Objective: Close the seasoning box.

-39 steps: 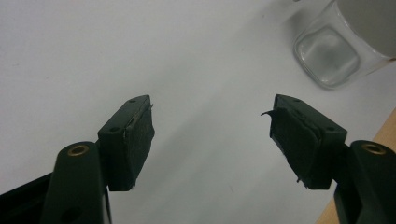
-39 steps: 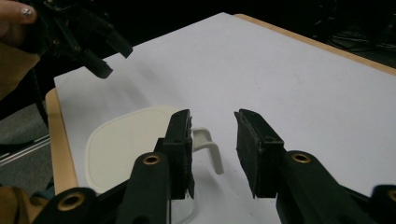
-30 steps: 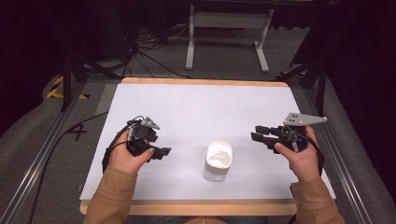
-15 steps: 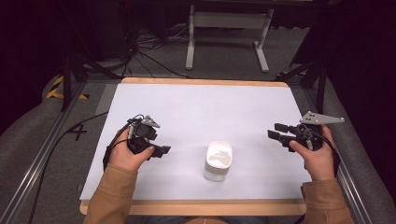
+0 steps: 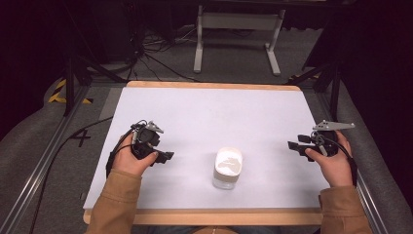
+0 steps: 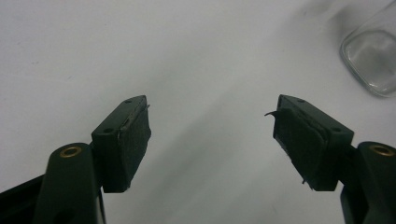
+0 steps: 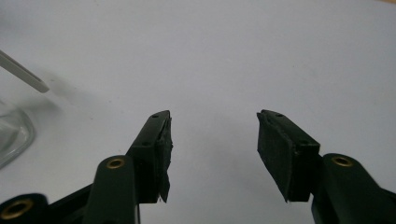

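white table [image 5: 209, 112]; glass jar [image 5: 227, 168] near front edge

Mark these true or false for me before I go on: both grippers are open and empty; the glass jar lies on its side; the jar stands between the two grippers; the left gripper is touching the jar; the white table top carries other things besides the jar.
1. Both grippers are open and empty. True: the left gripper and the right gripper show spread jaws with bare table between them; the right one's jaws have just been opening.
2. The glass jar lies on its side. False: it stands upright.
3. The jar stands between the two grippers. True.
4. The left gripper is touching the jar. False: it is clearly apart from it.
5. The white table top carries other things besides the jar. False: the jar stands there alone.
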Motion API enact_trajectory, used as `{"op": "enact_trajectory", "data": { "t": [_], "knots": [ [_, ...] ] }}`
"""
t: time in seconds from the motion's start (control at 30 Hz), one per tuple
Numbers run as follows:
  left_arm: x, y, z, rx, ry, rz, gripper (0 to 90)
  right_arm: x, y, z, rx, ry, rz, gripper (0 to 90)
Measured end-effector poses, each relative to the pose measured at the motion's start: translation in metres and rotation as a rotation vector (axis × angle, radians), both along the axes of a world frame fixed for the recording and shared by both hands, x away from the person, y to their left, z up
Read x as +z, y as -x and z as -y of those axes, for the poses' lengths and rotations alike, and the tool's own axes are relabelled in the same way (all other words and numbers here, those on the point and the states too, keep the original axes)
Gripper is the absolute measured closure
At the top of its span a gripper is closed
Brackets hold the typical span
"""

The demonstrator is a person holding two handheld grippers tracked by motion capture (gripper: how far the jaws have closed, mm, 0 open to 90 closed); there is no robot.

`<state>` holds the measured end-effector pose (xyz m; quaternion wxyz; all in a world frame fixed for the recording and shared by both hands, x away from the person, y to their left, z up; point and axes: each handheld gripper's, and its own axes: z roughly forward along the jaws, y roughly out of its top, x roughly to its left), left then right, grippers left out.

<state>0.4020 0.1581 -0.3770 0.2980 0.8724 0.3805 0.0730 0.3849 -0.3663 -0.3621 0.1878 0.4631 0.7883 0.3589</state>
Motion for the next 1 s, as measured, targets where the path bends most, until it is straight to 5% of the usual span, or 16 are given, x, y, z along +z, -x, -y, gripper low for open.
{"op": "enact_trajectory", "data": {
  "t": [0.13,0.73,1.0],
  "knots": [
    [-0.006,-0.003,-0.003,0.01,-0.01,0.022,27.7,-0.01,-0.005,0.002,-0.003,0.001,-0.02,44.3],
    [-0.017,-0.009,-0.009,0.022,-0.004,-0.023,27.5,-0.049,-0.018,-0.003,0.014,0.067,-0.162,42.9],
    [-0.015,-0.009,-0.007,0.017,-0.004,-0.019,27.2,-0.047,-0.017,-0.008,0.04,0.041,-0.146,42.9]
  ]
}}
